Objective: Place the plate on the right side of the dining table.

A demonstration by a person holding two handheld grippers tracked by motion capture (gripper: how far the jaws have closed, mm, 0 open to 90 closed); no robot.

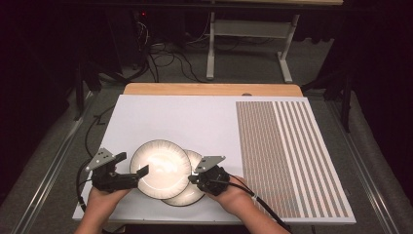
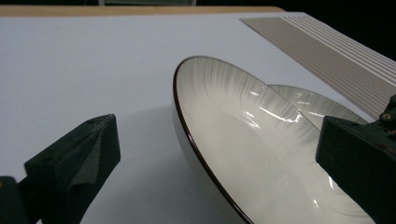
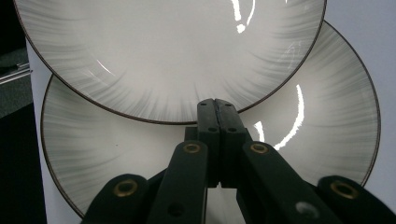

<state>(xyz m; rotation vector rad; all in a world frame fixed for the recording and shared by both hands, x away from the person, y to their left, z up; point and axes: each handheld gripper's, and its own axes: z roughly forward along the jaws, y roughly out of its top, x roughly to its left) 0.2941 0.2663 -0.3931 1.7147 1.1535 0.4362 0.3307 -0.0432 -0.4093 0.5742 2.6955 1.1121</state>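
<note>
Two white plates with grey-streaked, dark-edged rims overlap near the front of the white board (image 1: 185, 117). The upper plate (image 1: 160, 165) (image 2: 224, 107) (image 3: 173, 51) rests partly on the lower plate (image 1: 182, 199) (image 2: 313, 105) (image 3: 327, 116), its left rim raised off the board. My left gripper (image 1: 131, 164) (image 2: 215, 140) is open, one jaw outside the upper plate's left rim and the other over its bowl. My right gripper (image 1: 191, 179) (image 3: 215, 105) is shut above the lower plate, its tips at the upper plate's near rim with nothing seen between them.
A striped brown-and-white mat (image 1: 287, 146) (image 2: 336, 46) covers the board's right part. The wooden table edge (image 1: 209, 89) shows behind the board. Beyond it stand a desk frame (image 1: 248, 44) and floor cables (image 1: 165, 58). The board's front edge lies just under my hands.
</note>
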